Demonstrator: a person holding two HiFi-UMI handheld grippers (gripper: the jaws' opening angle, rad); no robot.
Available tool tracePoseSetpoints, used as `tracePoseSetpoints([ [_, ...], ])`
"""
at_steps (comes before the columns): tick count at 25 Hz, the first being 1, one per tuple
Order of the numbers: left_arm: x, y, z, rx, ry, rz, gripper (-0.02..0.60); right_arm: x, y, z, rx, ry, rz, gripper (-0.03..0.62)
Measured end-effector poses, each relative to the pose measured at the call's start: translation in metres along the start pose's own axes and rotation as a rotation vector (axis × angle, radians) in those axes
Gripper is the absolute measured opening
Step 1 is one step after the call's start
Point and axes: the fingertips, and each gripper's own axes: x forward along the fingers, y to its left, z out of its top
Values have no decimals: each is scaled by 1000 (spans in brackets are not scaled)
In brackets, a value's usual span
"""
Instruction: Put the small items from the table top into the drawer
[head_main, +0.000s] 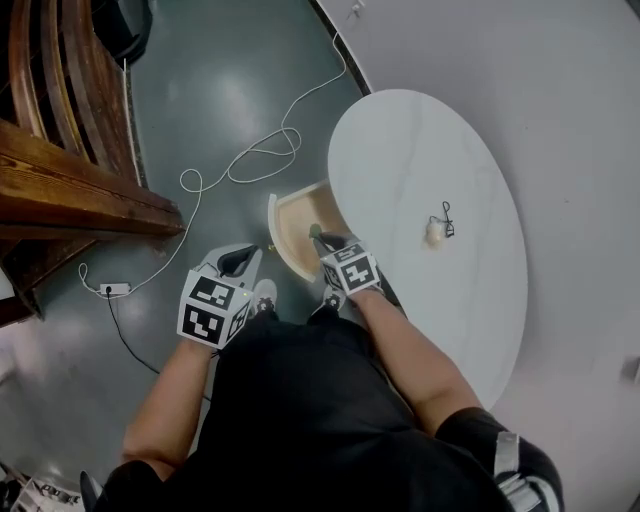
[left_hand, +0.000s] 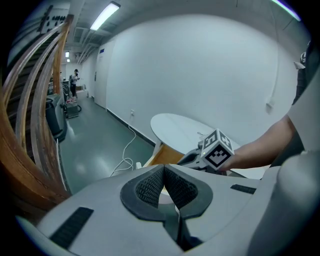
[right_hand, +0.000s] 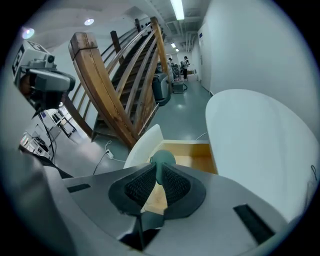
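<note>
Above the drawer (right_hand: 196, 149), the right gripper (right_hand: 159, 175) half hides a green item (right_hand: 163, 157).

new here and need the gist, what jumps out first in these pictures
The right gripper pinches a small green thing over the open wooden drawer at the edge of the white table. A pale lump and a small black item lie on the tabletop; the left gripper is shut, empty.

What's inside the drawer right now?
The drawer shows only bare wooden bottom. The right tongs, shut on a green item, cover its near part; anything there is hidden.
</note>
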Motion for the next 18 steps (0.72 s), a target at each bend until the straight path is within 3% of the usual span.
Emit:
tracePoseSetpoints([
  [10, 5, 15, -22, -64, 48, 20, 15, 101, -7, -42, -58, 247, 37, 34],
  [18, 25, 14, -27, -107, 68, 45, 15, 156, -21, -48, -248, 308, 62, 38],
])
